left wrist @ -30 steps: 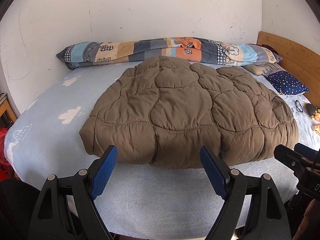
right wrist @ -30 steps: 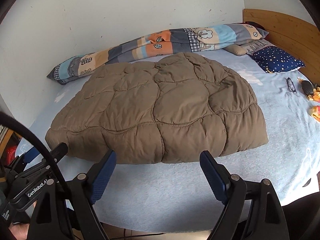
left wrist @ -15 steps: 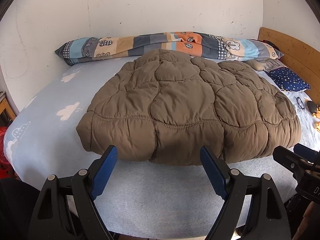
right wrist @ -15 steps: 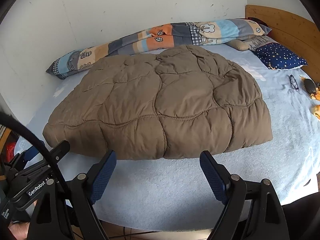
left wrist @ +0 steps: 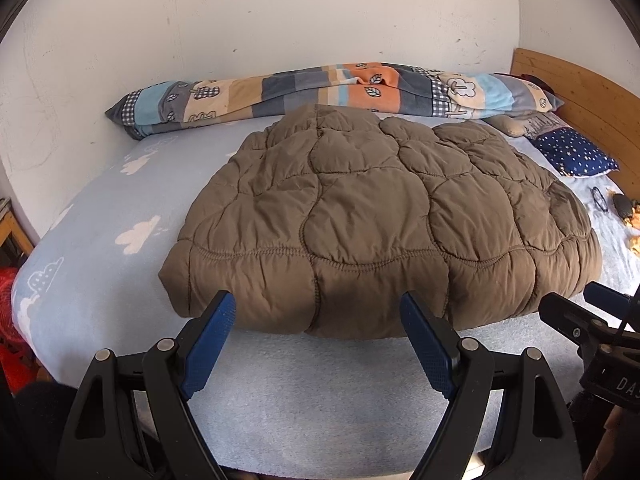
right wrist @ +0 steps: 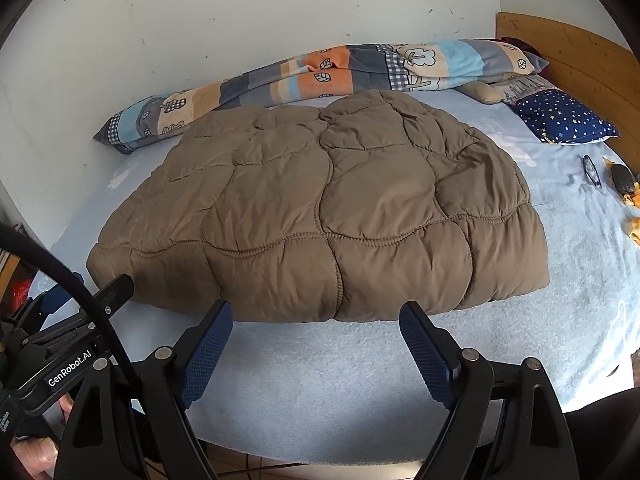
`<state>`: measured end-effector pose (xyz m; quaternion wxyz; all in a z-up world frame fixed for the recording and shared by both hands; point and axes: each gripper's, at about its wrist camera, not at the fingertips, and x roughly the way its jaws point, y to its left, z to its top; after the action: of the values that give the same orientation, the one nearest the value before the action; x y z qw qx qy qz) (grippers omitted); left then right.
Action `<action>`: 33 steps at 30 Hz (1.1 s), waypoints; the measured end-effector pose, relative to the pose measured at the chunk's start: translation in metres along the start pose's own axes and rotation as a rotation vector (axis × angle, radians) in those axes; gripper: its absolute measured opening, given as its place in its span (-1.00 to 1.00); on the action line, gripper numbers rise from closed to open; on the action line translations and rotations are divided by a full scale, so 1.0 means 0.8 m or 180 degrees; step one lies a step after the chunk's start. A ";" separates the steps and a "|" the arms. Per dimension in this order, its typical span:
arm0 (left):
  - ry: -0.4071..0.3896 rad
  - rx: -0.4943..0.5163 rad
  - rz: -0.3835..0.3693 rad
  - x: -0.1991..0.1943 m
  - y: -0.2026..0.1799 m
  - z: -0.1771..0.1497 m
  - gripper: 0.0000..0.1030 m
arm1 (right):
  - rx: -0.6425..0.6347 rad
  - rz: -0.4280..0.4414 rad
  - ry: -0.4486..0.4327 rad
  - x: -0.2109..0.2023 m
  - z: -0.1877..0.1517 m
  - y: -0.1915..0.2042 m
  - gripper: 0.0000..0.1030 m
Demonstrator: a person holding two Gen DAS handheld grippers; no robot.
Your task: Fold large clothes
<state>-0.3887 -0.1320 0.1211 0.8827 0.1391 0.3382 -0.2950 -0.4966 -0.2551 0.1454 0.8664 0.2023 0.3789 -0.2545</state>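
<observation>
On the bed, the brown quilted coat lies as a thick, puffy slab straight ahead of both claws, its long axis running left to right across the mattress, parallel to the near bed edge. Going from the left: the coat's left near corner sits a little left of and beyond the left claw, whose blue-padded fingers stand wide apart with nothing between them, hovering over bare sheet just short of the coat's rounded near edge. That edge looks doubled over, a soft roll, not a raw hem, so the coat may already be folded at least once; whether another fold is wanted cannot be settled from here. Further right, the right claw is likewise spread wide and empty, just short of the same near edge, and the coat's right near corner lies to its right and slightly beyond. Each claw is thus nearer its own end of the coat, the left to the left corner, the right to the right corner, with both pointing across the short axis toward the wall. Behind the coat a patchwork blanket roll lies along the wall, and a starry blue pillow sits at the far right by the wooden headboard.
</observation>
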 end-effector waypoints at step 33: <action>0.0031 -0.0048 0.0179 0.013 -0.006 0.024 0.72 | 0.0055 -0.0347 -0.0143 0.028 0.017 -0.027 0.75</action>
<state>-0.3755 -0.1487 0.1282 0.8900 0.1433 0.3407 -0.2669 -0.4888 -0.2861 0.1337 0.8578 0.1831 0.3676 -0.3091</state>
